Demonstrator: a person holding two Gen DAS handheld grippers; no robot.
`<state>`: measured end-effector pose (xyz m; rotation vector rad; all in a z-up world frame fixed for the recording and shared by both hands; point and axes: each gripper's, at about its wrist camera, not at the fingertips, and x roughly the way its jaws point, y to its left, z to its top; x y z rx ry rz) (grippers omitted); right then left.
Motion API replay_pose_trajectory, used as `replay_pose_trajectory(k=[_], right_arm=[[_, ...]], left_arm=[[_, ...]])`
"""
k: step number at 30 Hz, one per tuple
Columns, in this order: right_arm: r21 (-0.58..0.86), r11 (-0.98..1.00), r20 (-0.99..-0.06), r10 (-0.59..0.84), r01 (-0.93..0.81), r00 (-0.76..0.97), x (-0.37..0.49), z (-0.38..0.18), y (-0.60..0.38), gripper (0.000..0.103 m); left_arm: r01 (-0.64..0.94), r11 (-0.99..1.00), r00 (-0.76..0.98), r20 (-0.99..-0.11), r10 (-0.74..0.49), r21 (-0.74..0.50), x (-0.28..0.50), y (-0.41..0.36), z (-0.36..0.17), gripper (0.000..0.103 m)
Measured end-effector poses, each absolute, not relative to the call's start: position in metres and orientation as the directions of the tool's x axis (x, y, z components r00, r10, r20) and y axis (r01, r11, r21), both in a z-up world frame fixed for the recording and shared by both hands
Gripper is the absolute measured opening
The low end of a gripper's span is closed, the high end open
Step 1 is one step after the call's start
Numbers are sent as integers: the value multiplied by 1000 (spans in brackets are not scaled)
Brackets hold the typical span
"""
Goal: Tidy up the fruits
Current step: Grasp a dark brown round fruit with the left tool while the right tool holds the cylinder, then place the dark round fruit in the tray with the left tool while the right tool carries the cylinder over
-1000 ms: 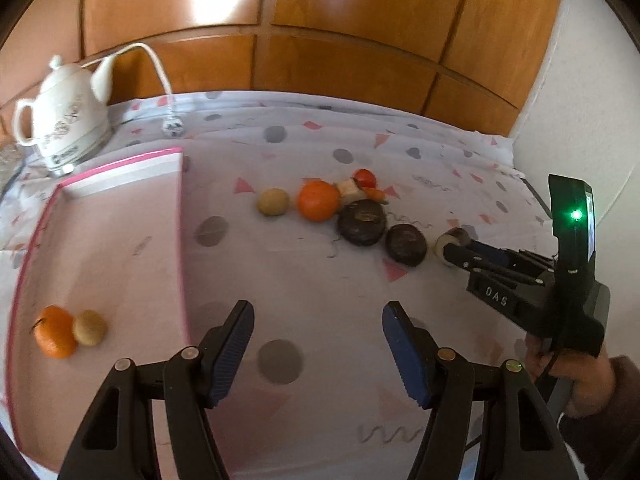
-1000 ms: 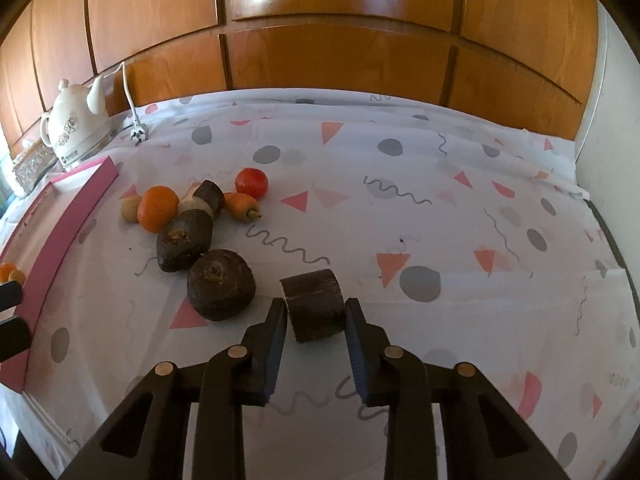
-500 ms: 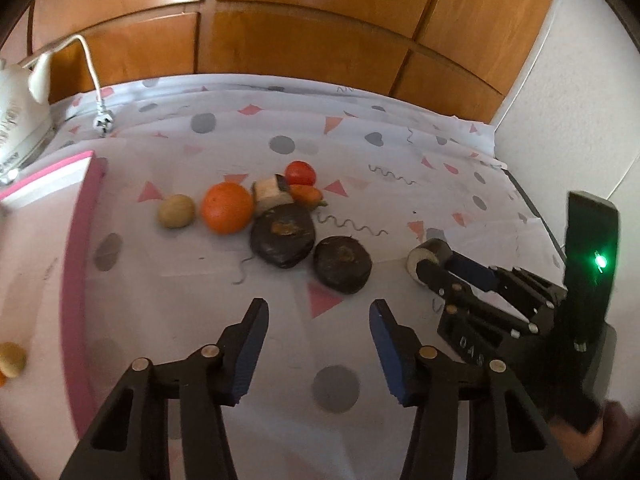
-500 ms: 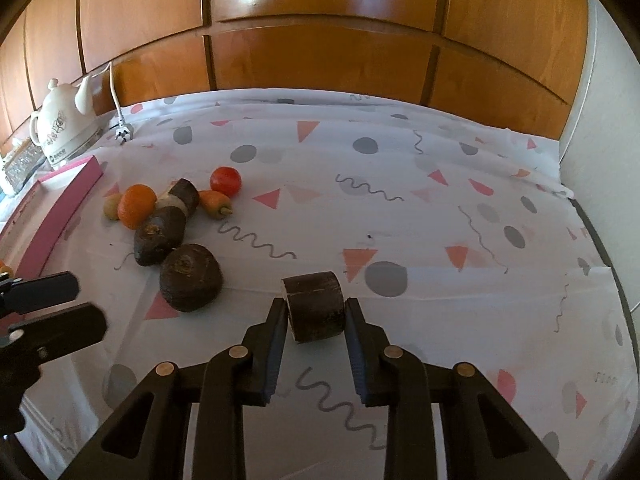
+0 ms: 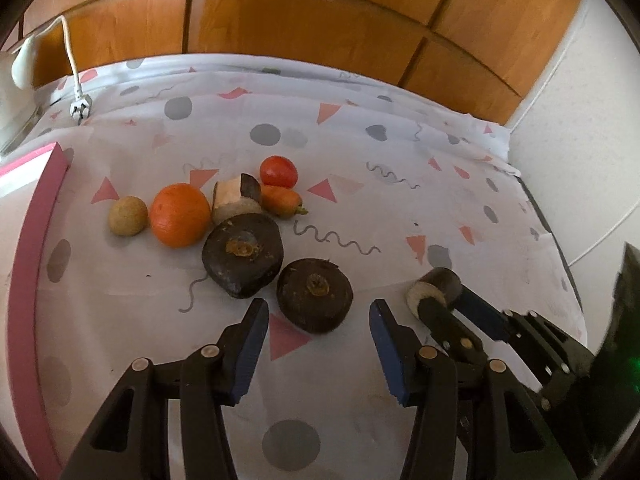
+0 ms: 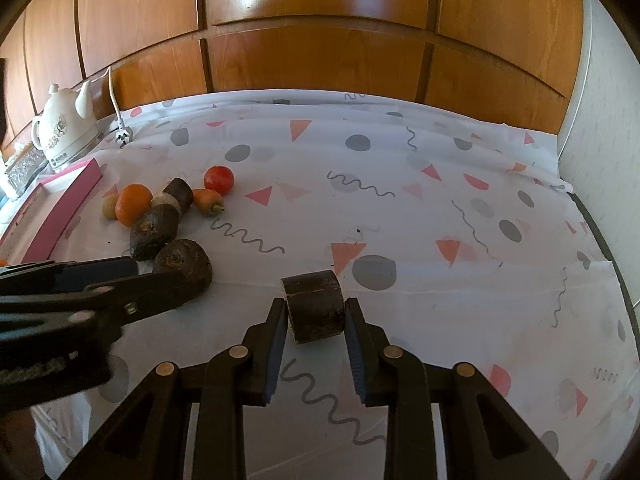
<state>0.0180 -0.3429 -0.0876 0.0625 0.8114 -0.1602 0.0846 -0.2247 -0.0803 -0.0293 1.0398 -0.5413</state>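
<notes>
A dark round fruit [image 5: 315, 292] lies on the patterned cloth. Its near side sits between the fingertips of my left gripper [image 5: 317, 306], which is open, with both pads clear of it. Behind it lie a larger dark fruit [image 5: 242, 254], an orange [image 5: 180, 216], a small tan ball [image 5: 127, 216], a cut piece with a pale face [image 5: 236, 198], a small carrot [image 5: 280, 200] and a red tomato [image 5: 279, 171]. My right gripper [image 6: 316, 305] is shut on a dark cylindrical piece [image 6: 314, 292] that rests on the cloth to the right of the pile. In the left wrist view the right gripper [image 5: 446, 300] appears at the lower right.
A pink-edged tray [image 5: 24, 260] lies along the left side. A white kettle [image 6: 66, 132] stands at the back left with its plug [image 5: 78, 110] on the cloth. Wooden panels close the back and a white wall [image 5: 580, 140] the right.
My left gripper has swung right from the tray to the fruit pile, come closer to the near dark fruit, and its jaws have narrowed. The right gripper has kept its grip and stayed put.
</notes>
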Motion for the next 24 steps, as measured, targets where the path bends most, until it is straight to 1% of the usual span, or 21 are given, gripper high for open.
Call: replay_pose_trajectory(k=[9,10,11,17,24], right_arm=[[11,986,-721,-108,167,684,17,-88,-344,29],[13,986,-721,-108,168,684,17,-88,-344,29],[15,986,-721,-107,169,685,17,-88,-344,29],[29,984,-732,-99,176,674,18,-92,-345,28],[30,988,-737,-81,153,671,16,-90,-336,27]], left_arm=[[384,890,397,-827,-398,-244,93,-239,-91,53],[387,892,405,-826,-391,-233,93,-241,-91,52],[386,896,416,-825,-383,-222,93,-241,-91,44],[416,880,421,-809,-409,-229,86,-229,-92,44],[460,869,437,-805,-401,-183,64,-199,-89,44]])
